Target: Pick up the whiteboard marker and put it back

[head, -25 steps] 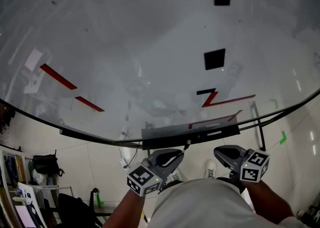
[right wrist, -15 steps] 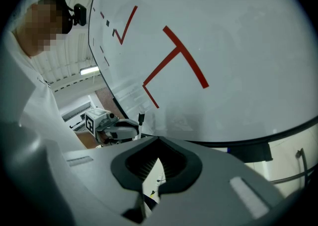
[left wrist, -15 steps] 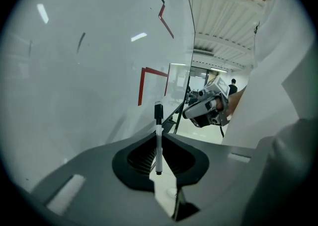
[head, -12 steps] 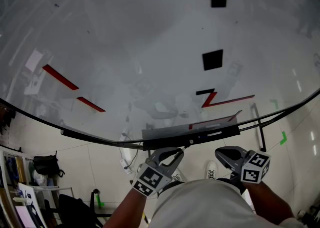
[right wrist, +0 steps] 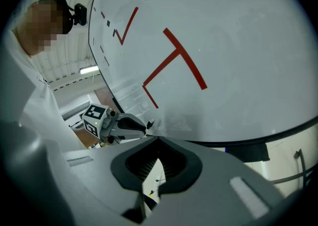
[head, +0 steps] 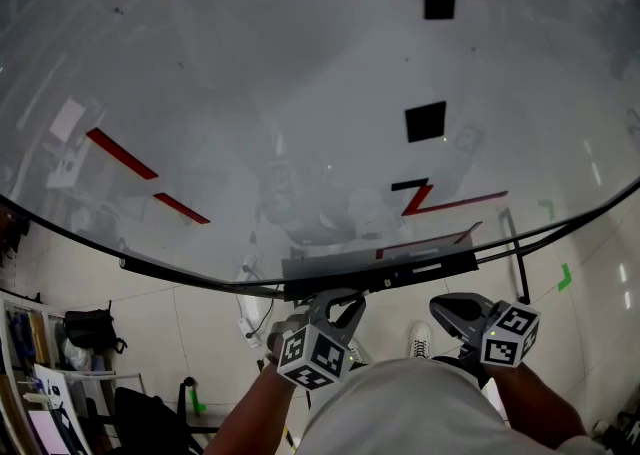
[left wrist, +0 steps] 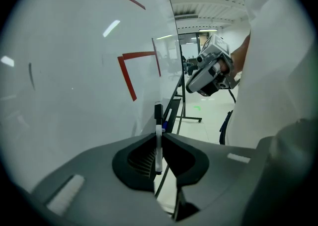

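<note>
A white whiteboard marker (left wrist: 158,143) with a black cap stands upright between the jaws of my left gripper (left wrist: 158,145), which is shut on it. In the head view the left gripper (head: 343,306) sits just below the dark pen tray (head: 380,268) under the whiteboard (head: 300,93). My right gripper (head: 446,307) hovers to its right below the same tray, and its jaws are shut with nothing between them (right wrist: 158,140). The right gripper view shows the left gripper (right wrist: 120,125) with the marker's tip (right wrist: 149,124) poking out toward the board.
The whiteboard carries red lines (head: 120,153) and black squares (head: 426,120). Its stand legs (head: 518,263) reach down to a tiled floor. A black bag (head: 90,328) and clutter lie at the lower left. A person's white-clad torso (head: 410,408) fills the bottom.
My left gripper has turned and shifted right, closer under the tray, with the marker still in it. The right gripper has stayed in place.
</note>
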A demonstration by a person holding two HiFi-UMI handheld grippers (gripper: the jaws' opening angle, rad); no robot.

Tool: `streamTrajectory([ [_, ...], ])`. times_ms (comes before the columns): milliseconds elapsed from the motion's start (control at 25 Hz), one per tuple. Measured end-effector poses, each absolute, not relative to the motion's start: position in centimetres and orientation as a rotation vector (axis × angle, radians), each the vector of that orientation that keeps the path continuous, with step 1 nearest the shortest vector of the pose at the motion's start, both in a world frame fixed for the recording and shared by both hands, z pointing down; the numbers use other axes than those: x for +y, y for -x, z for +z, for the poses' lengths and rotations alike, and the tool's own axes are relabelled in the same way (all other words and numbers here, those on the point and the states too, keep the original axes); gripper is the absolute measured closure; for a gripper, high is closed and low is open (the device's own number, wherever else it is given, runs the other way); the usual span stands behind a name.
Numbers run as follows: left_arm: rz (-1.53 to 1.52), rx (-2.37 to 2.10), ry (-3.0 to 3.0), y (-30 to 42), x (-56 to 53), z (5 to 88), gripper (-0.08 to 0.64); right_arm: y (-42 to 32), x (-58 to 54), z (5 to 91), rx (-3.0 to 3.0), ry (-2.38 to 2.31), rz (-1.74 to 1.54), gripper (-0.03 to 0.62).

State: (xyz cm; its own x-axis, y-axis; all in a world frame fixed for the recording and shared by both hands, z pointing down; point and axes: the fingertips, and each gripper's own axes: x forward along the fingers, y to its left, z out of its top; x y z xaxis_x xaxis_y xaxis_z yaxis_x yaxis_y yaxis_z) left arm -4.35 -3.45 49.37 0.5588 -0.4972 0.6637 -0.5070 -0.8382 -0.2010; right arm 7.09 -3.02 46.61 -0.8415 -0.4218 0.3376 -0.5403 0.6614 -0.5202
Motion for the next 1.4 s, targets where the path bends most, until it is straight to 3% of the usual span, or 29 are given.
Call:
streamTrajectory([
  [800, 1.968, -0.815, -2.756, 4.6, -4.3, 52.3, 0.505, -7.0, -2.7, 46.6, -2.689, -0.775, 0.926, 0.591],
  [1400, 2.035, -0.747, -2.696, 4.4, -5.2, 55.2, 0.505, -8.0, -2.4, 47.0, -2.671, -0.810, 0.939, 0.591],
])
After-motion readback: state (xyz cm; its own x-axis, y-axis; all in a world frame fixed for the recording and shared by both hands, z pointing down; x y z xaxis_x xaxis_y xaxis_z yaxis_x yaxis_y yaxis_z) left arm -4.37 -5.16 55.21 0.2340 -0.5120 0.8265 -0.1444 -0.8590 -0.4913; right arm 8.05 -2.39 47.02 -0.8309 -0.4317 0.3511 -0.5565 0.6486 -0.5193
